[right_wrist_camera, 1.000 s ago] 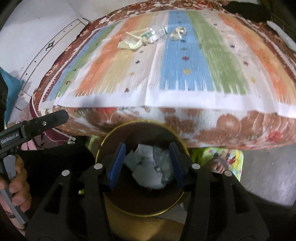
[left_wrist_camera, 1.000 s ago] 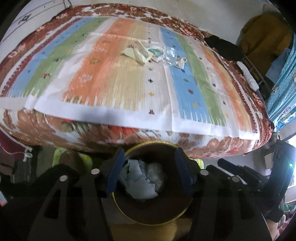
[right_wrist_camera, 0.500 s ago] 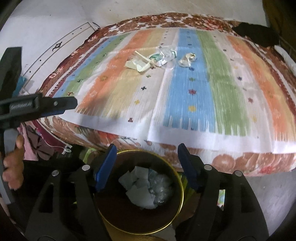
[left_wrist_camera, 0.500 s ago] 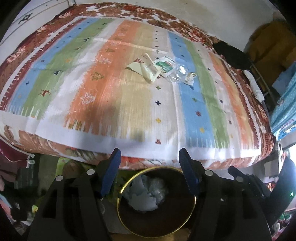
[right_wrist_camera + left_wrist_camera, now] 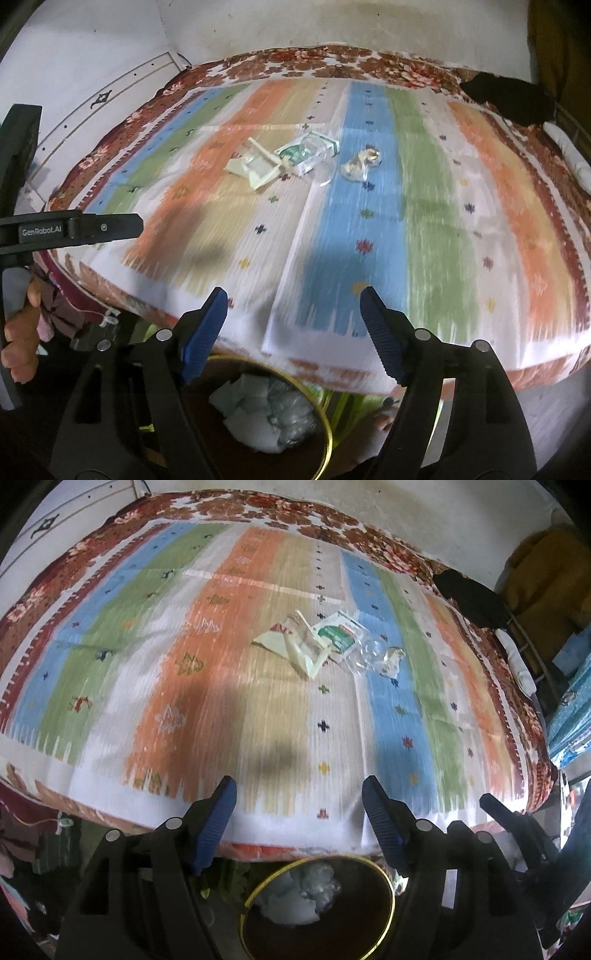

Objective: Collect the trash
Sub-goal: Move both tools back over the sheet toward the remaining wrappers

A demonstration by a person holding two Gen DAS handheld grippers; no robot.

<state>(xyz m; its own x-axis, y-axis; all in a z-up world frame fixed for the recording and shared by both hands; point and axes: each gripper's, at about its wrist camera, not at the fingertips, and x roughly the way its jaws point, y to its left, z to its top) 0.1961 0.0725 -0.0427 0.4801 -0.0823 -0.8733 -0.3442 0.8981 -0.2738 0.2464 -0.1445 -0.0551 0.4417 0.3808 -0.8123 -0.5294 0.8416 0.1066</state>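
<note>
Loose trash lies mid-bed on the striped cloth: a cream paper packet, a green-and-white wrapper, clear plastic and a crumpled gold wrapper. A round bin with a gold rim stands below the bed's near edge and holds white paper and plastic. My left gripper and right gripper hover over the near edge, far short of the trash. Both sets of jaws are opening, with nothing between them.
The bed has a floral border. A dark cloth lies at its far right corner. In the right wrist view a hand holds the other gripper's handle at the left edge. White wall behind.
Both grippers rose from over the bin and moved forward over the bed's edge. Their jaws spread wider. The bin slid down toward the bottom of both views.
</note>
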